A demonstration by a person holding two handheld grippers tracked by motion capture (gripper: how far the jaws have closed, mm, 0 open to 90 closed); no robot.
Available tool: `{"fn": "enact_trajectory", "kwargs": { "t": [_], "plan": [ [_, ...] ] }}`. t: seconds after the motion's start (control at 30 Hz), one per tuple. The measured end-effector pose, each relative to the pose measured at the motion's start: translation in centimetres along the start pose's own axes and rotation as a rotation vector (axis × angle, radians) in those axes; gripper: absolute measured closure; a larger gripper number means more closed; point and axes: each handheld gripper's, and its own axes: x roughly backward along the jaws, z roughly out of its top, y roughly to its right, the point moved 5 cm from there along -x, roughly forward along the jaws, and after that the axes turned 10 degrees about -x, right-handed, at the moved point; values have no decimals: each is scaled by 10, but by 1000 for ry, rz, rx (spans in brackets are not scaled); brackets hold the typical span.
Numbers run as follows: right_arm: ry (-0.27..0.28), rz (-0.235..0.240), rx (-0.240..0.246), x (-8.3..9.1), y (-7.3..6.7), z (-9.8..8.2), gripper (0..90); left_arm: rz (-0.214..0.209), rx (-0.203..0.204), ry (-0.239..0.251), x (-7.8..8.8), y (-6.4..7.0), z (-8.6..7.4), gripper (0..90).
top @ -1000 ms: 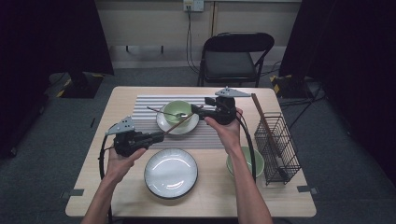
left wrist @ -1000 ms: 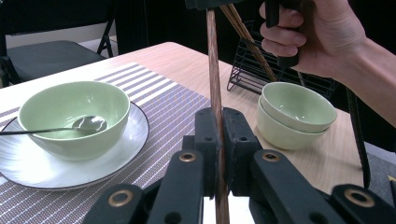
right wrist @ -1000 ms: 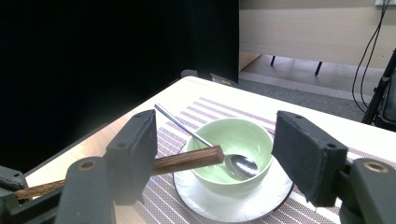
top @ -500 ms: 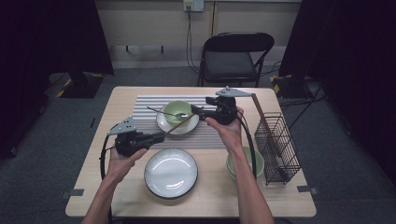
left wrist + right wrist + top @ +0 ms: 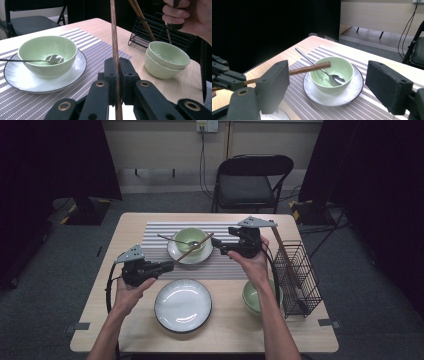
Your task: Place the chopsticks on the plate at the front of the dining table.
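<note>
— Above the striped mat, how is the chopstick (image 5: 194, 247) held?
— It is clamped in the left gripper (image 5: 167, 265), tip over the bowl (image 5: 190, 239); the right gripper (image 5: 216, 245) has just been opened and grips nothing.
— What is contained?
— A spoon (image 5: 332, 76) is cradled in that bowl; a chopstick is propped in the rack (image 5: 298, 278).

Overhead light brightens the table (image 5: 125, 320) while the room around it sinks into near black. A soft glare streak sits on the white plate (image 5: 183, 305). In both gripper views the near jaws blur, and the backgrounds look slightly soft.
</note>
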Motion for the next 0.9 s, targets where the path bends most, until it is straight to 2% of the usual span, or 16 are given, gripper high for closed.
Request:
{"fn": "enact_trajectory", "kwargs": {
  "t": [0.23, 0.53, 0.6, 0.73, 0.9],
  "plan": [
    [-20, -31, 3, 13, 9, -7, 185, 23, -1, -13, 6, -6, -3, 857],
    [-20, -65, -4, 30, 19, -20, 182, 59, 8, -20, 13, -14, -9, 856],
    [-16, -68, -5, 33, 22, -23, 179, 62, -3, -28, 14, -16, -10, 856],
    [-16, -79, 1, 41, 23, -26, 178, 69, 21, -29, 18, -17, -13, 856],
    [-14, -82, -17, 49, 27, -31, 178, 90, 24, -43, 23, -21, -19, 856]
  ]
}}
